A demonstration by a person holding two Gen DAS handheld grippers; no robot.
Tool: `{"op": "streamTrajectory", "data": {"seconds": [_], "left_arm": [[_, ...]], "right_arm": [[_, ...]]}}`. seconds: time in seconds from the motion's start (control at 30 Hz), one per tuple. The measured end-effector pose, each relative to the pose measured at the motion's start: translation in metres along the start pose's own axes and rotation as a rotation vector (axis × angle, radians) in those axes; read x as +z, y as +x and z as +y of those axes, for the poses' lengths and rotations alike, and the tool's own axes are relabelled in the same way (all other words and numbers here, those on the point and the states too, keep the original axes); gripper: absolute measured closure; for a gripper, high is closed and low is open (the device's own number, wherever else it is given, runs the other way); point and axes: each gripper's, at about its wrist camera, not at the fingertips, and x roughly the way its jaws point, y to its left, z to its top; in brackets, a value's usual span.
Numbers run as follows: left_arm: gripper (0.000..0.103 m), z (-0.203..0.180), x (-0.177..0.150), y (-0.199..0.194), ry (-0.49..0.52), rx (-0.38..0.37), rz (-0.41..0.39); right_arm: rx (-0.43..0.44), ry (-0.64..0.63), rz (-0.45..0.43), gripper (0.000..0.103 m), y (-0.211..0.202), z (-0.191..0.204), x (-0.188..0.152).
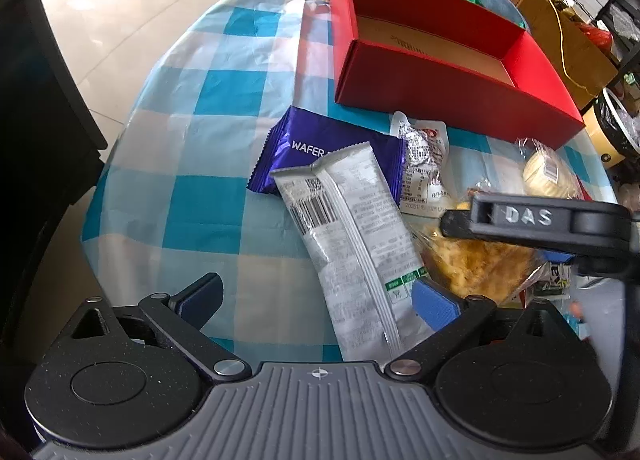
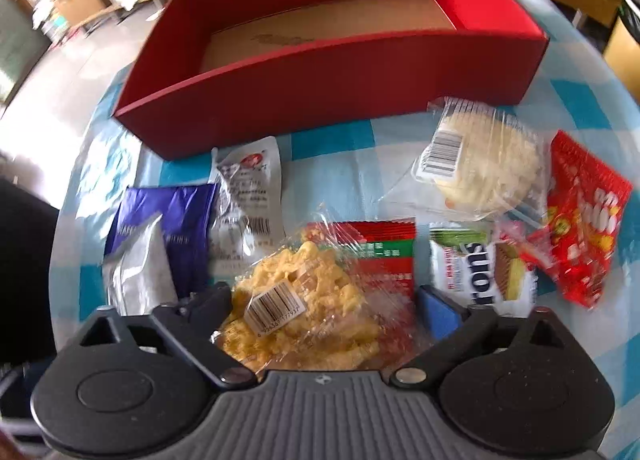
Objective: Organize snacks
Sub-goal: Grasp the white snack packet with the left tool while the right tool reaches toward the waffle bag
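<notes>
The right tool point(image 2: 326, 300) is hanging open astride the yellow snack pack point(image 2: 304, 308) on the table point(image 2: 328, 164), near the empty red box point(image 2: 320, 72); pads not yet pressing. The pack looks light, crinkly, slippery and crumbly, so pinching gently across its middle seems best. The left tool point(image 1: 316, 296) is gaping over the silver pack point(image 1: 352, 236), lying left of it.
</notes>
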Motion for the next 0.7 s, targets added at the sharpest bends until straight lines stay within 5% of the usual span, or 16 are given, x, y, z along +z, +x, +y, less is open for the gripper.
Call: {"op": "streamTrajectory", "data": {"seconds": [0.27, 0.43, 0.6, 0.7], "left_arm": [[0.001, -0.001, 0.008, 0.010, -0.047, -0.003, 0.014], [0.001, -0.021, 0.017, 0.020, -0.020, 0.033, -0.005], [0.002, -0.029, 0.023, 0.049, -0.018, 0.091, 0.046], [0.015, -0.029, 0.024, 0.044, -0.026, 0.078, 0.031]], "right_arm": [[-0.031, -0.102, -0.063, 0.025, -0.025, -0.006, -0.010], [0.027, 0.017, -0.143, 0.024, -0.033, -0.024, -0.001], [0.050, 0.050, -0.135, 0.024, -0.043, -0.037, -0.012], [0.080, 0.075, -0.114, 0.024, -0.046, -0.037, -0.026]]}}
